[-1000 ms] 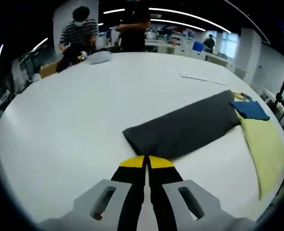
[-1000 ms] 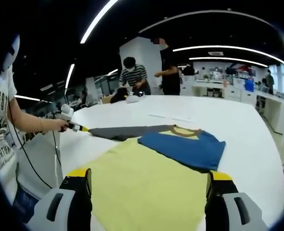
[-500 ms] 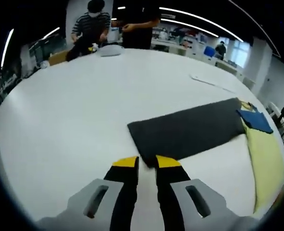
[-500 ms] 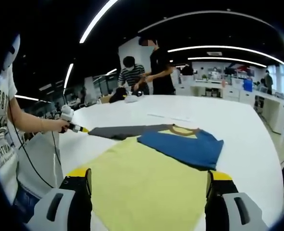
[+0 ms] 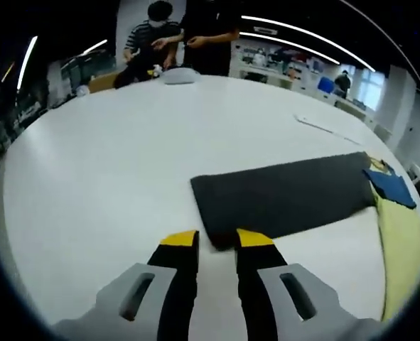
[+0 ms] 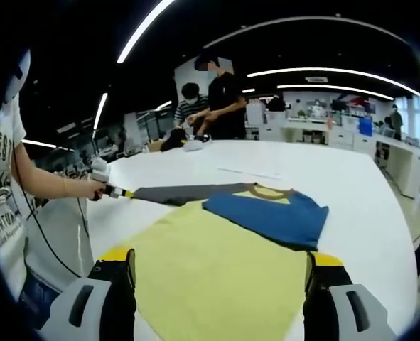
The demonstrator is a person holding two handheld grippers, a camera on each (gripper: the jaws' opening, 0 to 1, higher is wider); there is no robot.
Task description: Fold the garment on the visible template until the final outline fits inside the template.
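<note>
My left gripper, jaws parted, straddles the near corner of the grey sleeve, which runs toward two o'clock; my right gripper gapes wide over the yellow garment.

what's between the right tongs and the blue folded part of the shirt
In the right gripper view, yellow fabric of the garment fills the stretch from the open right tongs up to the blue folded part; nothing else lies on it.
</note>
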